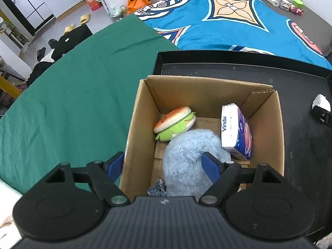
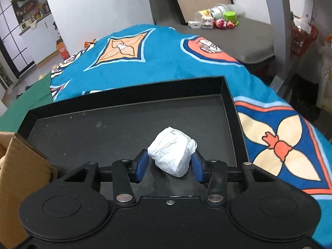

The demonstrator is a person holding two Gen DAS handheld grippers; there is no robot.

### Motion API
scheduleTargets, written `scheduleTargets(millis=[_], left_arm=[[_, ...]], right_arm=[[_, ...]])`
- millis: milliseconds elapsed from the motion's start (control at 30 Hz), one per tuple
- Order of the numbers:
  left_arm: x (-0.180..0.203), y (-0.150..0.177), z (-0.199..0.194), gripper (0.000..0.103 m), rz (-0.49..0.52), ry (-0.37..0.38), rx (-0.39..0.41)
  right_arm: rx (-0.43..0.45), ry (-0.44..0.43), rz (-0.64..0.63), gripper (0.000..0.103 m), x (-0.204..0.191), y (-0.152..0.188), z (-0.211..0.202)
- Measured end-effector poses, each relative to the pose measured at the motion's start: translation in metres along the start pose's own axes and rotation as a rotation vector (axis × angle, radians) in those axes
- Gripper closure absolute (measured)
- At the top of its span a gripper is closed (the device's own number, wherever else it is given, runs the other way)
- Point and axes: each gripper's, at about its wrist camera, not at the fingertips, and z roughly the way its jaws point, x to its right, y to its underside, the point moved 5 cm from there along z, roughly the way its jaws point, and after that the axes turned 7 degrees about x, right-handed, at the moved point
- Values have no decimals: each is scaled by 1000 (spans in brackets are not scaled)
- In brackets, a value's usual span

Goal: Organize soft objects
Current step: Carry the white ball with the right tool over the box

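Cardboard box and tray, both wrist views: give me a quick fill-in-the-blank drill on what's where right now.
1. Inside the cardboard box, the burger plush lies beside a fluffy plush coloured light ____.
2. The Vinda tissue pack leans against the box's ____ wall, as the left wrist view shows it.
3. The white wad between the right gripper jaws rests on the black ____.
4. The left gripper jaws straddle the box's ____ wall.

Missing words: blue; right; tray; left
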Motion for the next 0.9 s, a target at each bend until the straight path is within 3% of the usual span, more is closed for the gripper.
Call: scheduleTargets(millis=[300,900], left_arm=[[-10,8,-7,24,-35,35,-12],[-32,29,-31,25,-40,96,35]], right_arm=[[-43,-8,53,59,-3,2,-30],[-24,-15,33,59,-30,-3,-85]])
